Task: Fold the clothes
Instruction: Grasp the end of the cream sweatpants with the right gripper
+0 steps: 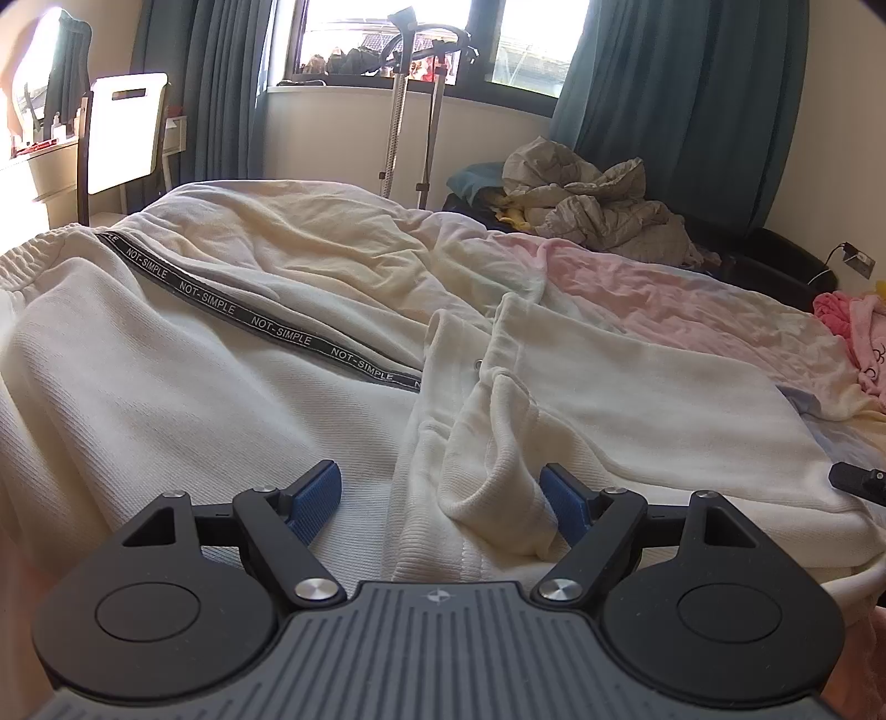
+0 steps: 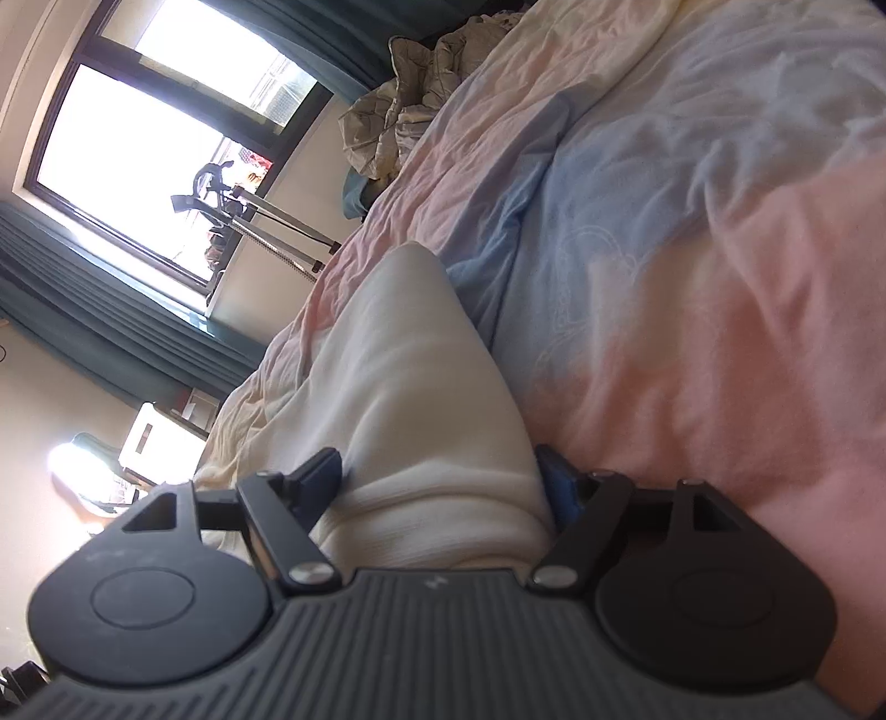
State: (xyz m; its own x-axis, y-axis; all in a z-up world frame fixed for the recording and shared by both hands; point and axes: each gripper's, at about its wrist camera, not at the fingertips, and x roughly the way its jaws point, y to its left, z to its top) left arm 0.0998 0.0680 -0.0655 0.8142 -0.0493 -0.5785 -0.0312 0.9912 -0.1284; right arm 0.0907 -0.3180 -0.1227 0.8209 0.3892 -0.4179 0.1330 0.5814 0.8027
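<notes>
On the bed [image 1: 692, 299], with its pastel pink, blue and cream cover, a pair of cream sweatpants [image 1: 166, 399] lies spread out, its black side stripe [image 1: 266, 327] reading NOT-SIMPLE over and over in white. The left gripper [image 1: 443, 498] sits low over the fabric with its 2 blue pads [image 1: 318, 493] spread wide, and a bunched-up fold of the cream cloth pokes up between them, leaning against the right-hand pad but not squeezed, so that one's open. In the right wrist view everything is rolled way over on its side, and the right gripper [image 2: 443, 482] has a thick fold of the same sweatpants [image 2: 410, 376] filling the gap between its pads; the jaws are wide, and honestly I can't tell if the pads are pressing on the cloth or just flanking it. A black bit of the other tool peeks in at the right edge of the left view. Further back there's a crumpled beige duvet [image 1: 598, 205], teal curtains [image 1: 681, 99], a bright window [image 1: 387, 33], a garment steamer stand [image 1: 410, 111] and a white chair [image 1: 124, 127].
</notes>
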